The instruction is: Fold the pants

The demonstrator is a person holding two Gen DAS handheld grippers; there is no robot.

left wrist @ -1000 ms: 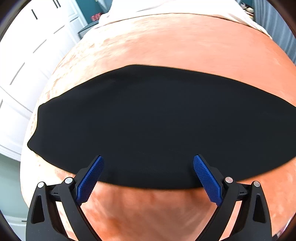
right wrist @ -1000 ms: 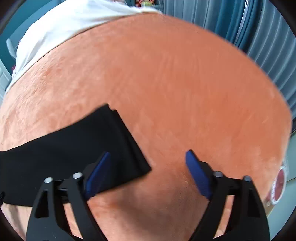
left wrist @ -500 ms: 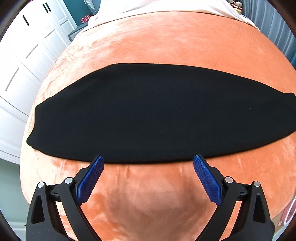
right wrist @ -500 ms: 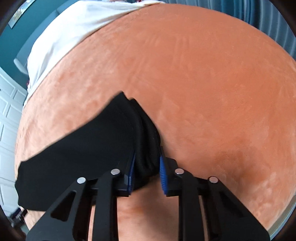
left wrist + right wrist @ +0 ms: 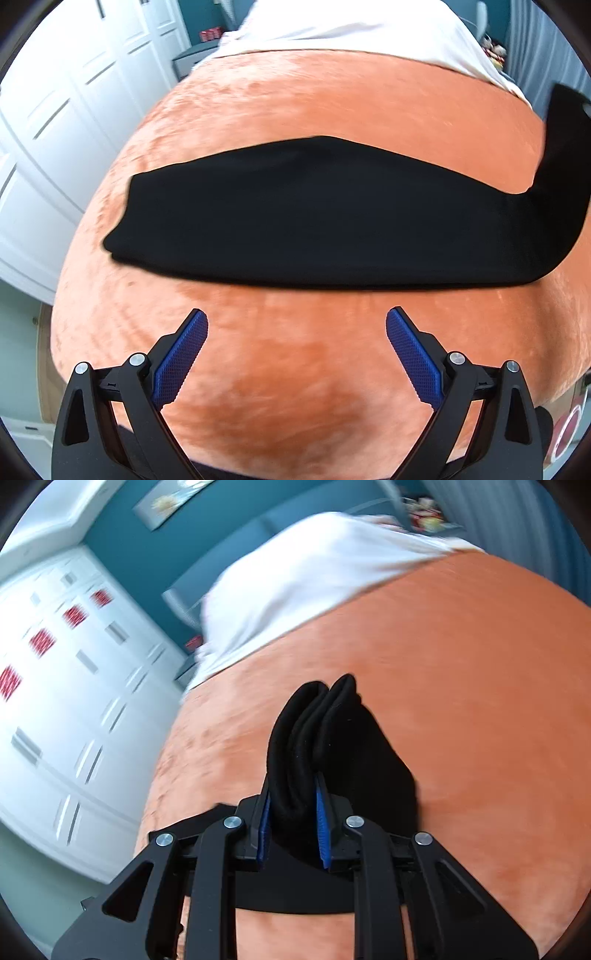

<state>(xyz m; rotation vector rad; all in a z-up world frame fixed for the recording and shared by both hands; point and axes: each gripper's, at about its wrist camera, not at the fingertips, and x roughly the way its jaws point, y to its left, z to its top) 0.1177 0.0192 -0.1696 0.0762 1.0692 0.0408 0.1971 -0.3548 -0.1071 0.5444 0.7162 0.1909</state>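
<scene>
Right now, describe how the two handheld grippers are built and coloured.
The left gripper and the right gripper look alike: matte black linkage arms with triangular cut-outs, round silver pivot pins, and jaws faced with blue cross-hatched pads. No cables, labels or sleeves are visible.

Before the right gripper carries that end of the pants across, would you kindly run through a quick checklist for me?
1. Right gripper shut on the pants: ok, bunched black fabric sits between its pads.
2. All layers of that end caught: cannot tell, the folds hide one another.
3. Held end lifted off the orange blanket: ok, it rises at the right of the left wrist view.
4. Rest of the pants lying flat: ok, a smooth band across the blanket.
5. Left gripper out of the way: ok, open, short of the near edge of the pants and touching no fabric.
</scene>
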